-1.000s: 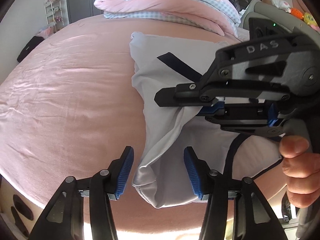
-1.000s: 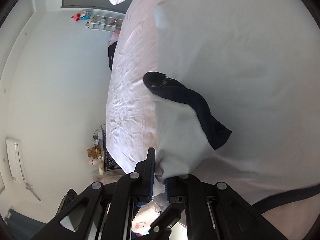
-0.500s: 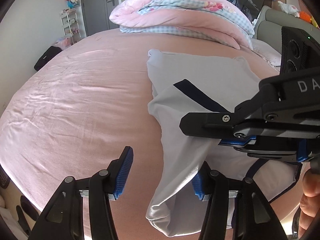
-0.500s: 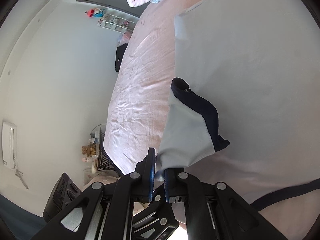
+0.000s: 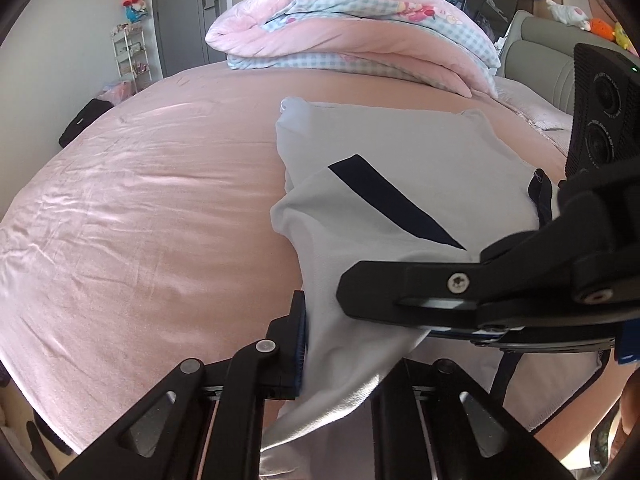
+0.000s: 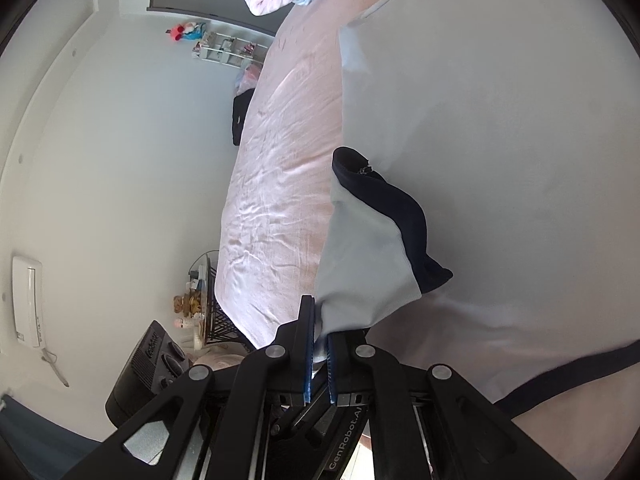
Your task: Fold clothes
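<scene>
A white shirt (image 5: 400, 152) with navy trim (image 5: 392, 200) lies spread on the pink bed sheet (image 5: 140, 220). Its near left part is lifted and bunched. In the left wrist view my left gripper (image 5: 316, 344) is shut on this hanging fold, and the cloth hides the right fingertip. My right gripper (image 5: 360, 312) crosses in from the right and pinches the same raised cloth a little higher. The right wrist view shows my right gripper (image 6: 319, 344) shut on a corner of the shirt (image 6: 500, 140), just below a navy cuff (image 6: 392, 208).
A folded pink and checked duvet (image 5: 352, 32) is piled at the far end of the bed, by a grey headboard (image 5: 536, 52). A white shelf (image 5: 130, 56) and a black item (image 5: 80, 124) stand beyond the left edge. A black appliance (image 6: 148, 364) sits on the floor.
My left gripper, open a second ago beside the hanging fold, has shut on it. The right gripper has kept its hold and carried the cloth nearer the left one.
</scene>
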Demonstrator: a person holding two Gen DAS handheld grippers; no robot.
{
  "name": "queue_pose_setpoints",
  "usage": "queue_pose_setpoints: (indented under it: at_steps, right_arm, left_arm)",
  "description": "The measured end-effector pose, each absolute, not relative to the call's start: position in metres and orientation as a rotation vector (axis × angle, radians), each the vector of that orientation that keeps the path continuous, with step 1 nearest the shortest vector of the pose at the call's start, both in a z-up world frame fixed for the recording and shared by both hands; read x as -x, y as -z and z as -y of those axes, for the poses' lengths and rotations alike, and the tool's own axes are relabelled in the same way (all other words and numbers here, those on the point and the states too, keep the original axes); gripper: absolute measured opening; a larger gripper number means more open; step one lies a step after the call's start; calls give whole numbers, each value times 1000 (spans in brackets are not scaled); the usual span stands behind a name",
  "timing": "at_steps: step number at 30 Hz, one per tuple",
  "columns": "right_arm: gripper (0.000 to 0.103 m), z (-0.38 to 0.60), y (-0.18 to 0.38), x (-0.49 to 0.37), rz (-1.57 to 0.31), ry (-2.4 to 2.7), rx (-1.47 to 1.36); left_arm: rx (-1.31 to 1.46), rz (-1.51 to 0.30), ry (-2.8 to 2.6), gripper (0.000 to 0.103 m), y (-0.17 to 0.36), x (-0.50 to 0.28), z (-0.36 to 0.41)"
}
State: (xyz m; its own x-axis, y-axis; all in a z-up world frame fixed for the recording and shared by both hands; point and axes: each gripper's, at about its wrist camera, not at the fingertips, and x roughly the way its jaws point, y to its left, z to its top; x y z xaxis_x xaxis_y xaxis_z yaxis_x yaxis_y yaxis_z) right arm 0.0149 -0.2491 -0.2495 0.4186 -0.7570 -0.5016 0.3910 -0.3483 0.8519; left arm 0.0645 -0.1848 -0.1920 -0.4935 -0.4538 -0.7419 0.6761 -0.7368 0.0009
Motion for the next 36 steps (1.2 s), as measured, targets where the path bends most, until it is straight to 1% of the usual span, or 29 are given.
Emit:
queue_pose_setpoints:
  at_steps: [3, 7, 8, 9, 10, 12, 18, 30, 36]
  right_arm:
    - [6, 251, 255, -16, 327, 1224, -1530]
    - [16, 251, 264, -10, 362, 1229, -1568]
    - [16, 250, 266, -8, 370, 1230, -1578]
    - [21, 250, 268, -7, 379, 1230, -1588]
    - [30, 250, 270, -5, 388, 1231, -1598]
    - [40, 250, 273, -3, 411, 1237, -1608]
    - [42, 249, 279, 0, 485, 1261, -1625]
    - [42, 262, 284, 6, 554, 1268, -1650]
    - [42, 266, 288, 10, 574, 1266, -1660]
  left_arm:
    - [-993, -393, 2224, 9, 192, -66, 185]
    - [-977, -475, 2236, 9, 192, -70, 193]
    - [-972, -498, 2235, 9, 191, -71, 195]
    - [-964, -512, 2237, 9, 190, -72, 196]
    - [-956, -525, 2240, 9, 188, -73, 196]
    - [-945, -538, 2243, 9, 185, -74, 196]
    - [-954, -456, 2261, 9, 180, -71, 187]
    - [-994, -577, 2218, 9, 184, -67, 196]
    - [-1008, -572, 2221, 9, 182, -65, 194]
